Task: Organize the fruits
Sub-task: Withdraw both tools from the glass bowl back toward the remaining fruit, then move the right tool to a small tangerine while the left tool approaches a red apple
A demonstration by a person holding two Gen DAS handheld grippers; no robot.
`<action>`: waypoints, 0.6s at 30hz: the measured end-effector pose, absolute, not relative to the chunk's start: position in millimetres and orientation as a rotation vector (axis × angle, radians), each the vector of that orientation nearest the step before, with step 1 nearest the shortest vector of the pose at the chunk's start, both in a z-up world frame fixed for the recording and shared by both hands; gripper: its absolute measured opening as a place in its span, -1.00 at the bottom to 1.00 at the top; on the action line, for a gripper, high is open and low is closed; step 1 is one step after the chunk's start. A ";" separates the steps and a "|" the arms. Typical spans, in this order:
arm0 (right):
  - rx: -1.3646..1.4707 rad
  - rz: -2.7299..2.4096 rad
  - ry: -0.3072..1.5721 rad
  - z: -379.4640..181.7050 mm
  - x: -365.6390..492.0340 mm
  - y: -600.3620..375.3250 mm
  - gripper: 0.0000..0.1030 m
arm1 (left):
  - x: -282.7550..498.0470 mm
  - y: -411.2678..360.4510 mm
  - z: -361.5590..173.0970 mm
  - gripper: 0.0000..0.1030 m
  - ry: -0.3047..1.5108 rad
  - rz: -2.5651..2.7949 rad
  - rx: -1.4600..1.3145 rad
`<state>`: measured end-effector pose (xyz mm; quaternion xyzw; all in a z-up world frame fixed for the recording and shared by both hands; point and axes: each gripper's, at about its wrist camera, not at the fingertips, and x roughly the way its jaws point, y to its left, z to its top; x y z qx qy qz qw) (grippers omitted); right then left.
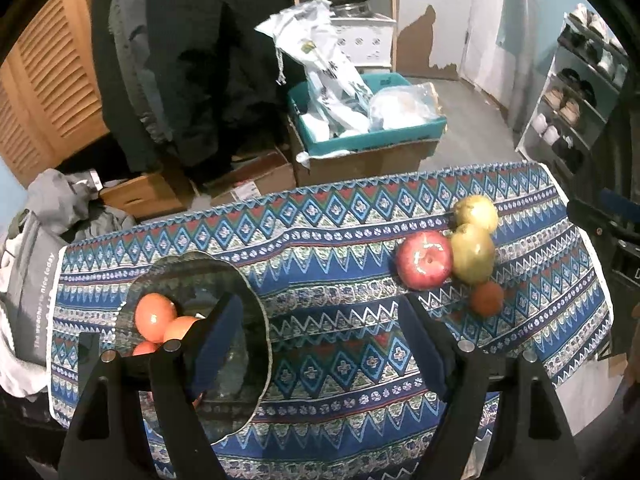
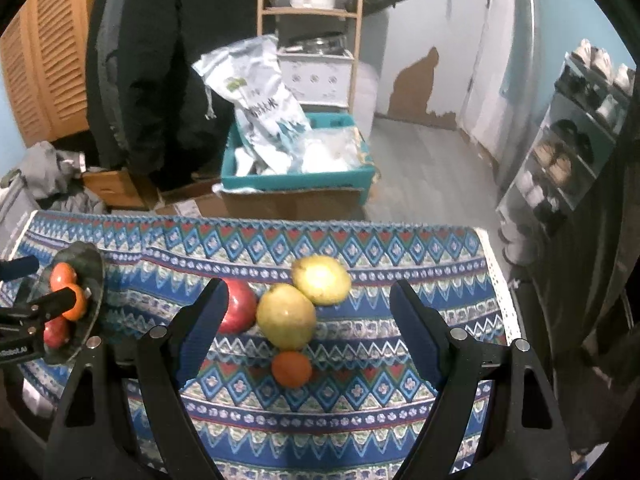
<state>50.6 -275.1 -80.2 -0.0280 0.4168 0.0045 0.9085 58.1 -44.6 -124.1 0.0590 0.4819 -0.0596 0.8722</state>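
Note:
A glass bowl [image 1: 240, 392] on the left of the patterned tablecloth [image 1: 344, 360] holds several orange and red fruits [image 1: 155, 316]. A red apple [image 1: 425, 259], two yellow-green pears [image 1: 473, 254] and a small orange [image 1: 486, 299] lie together on the right. My left gripper [image 1: 320, 320] is open and empty above the cloth, its left finger over the bowl. My right gripper [image 2: 308, 312] is open above the loose fruits: the small orange [image 2: 292, 369], a pear [image 2: 286, 316], the second pear [image 2: 321, 280] and the apple [image 2: 239, 307]. The bowl [image 2: 94, 280] shows at left.
Behind the table stand a cardboard box with a teal bin [image 1: 360, 140] of plastic bags, dark hanging coats [image 1: 192, 60], a wooden shelf [image 2: 312, 12] and a shoe rack [image 1: 576, 92]. A grey bag [image 1: 32, 280] sits left of the table. The cloth's far edge drops off.

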 end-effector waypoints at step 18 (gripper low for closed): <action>-0.038 0.020 1.079 -175.0 68.8 -292.4 0.59 | 79.0 -76.2 -192.4 0.58 1.112 -0.123 0.194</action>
